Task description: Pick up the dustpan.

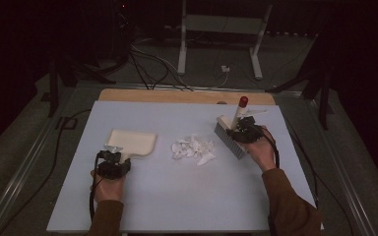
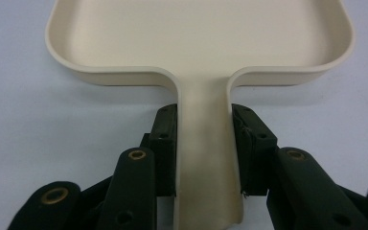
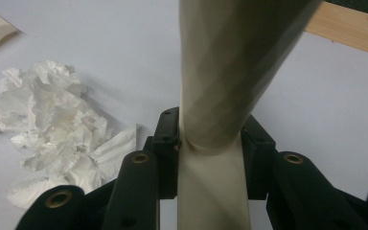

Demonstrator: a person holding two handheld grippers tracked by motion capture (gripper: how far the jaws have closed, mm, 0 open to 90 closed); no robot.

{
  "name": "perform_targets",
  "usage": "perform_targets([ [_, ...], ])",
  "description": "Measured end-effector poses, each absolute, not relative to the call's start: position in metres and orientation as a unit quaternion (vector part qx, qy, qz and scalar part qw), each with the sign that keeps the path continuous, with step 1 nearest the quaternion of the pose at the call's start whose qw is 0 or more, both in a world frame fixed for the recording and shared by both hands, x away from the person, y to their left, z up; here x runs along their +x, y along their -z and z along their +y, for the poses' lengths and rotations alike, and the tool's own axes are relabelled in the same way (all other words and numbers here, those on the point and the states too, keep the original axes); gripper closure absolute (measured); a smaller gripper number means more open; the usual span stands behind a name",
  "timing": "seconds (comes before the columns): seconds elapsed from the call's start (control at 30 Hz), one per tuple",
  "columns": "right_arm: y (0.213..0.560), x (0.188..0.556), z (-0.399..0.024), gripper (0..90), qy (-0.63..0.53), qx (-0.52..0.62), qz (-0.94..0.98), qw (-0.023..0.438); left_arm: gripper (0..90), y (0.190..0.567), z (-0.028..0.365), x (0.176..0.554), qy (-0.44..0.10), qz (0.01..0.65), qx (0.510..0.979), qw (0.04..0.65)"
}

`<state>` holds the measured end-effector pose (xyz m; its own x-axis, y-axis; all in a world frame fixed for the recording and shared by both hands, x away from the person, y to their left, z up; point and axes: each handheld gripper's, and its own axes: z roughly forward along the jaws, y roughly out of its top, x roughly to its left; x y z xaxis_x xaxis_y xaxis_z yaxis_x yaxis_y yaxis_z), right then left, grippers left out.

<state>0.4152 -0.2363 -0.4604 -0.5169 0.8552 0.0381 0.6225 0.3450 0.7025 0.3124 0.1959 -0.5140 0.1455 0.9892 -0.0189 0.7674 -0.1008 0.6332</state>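
Left gripper (image 2: 203,143) clamped on dustpan (image 2: 199,38) handle, pan flat on table (image 1: 177,196), left side. Right gripper (image 3: 211,139) clamped on brush (image 1: 230,137) handle, bristles down at right. Crumpled paper scraps (image 1: 193,150) between them.

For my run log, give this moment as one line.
left gripper: shut on cream plastic dustpan | right gripper: shut on cream brush | crumpled white paper: unswept

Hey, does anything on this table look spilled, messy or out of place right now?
Yes: a loose heap of crumpled white paper scraps lies scattered mid-table, between the cream dustpan and the hand brush. Otherwise nothing is odd: the left gripper clamps the dustpan's handle, the right gripper the brush's handle.
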Motion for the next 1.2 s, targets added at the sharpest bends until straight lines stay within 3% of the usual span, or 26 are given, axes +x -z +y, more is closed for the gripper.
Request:
perform_targets([
  [0.7, 0.461, 0.414, -0.237, 66.3, -0.339, 0.464, 0.8, 0.172, 66.8, 0.486, 0.209, 0.31, -0.213, 0.57, 0.74, 0.286],
  [1.2, 0.46, 0.414, -0.238, 66.4, -0.34, 0.466, 0.8, 0.168, 66.8, 0.473, 0.217, 0.314, -0.182, 0.515, 0.778, 0.31],
])
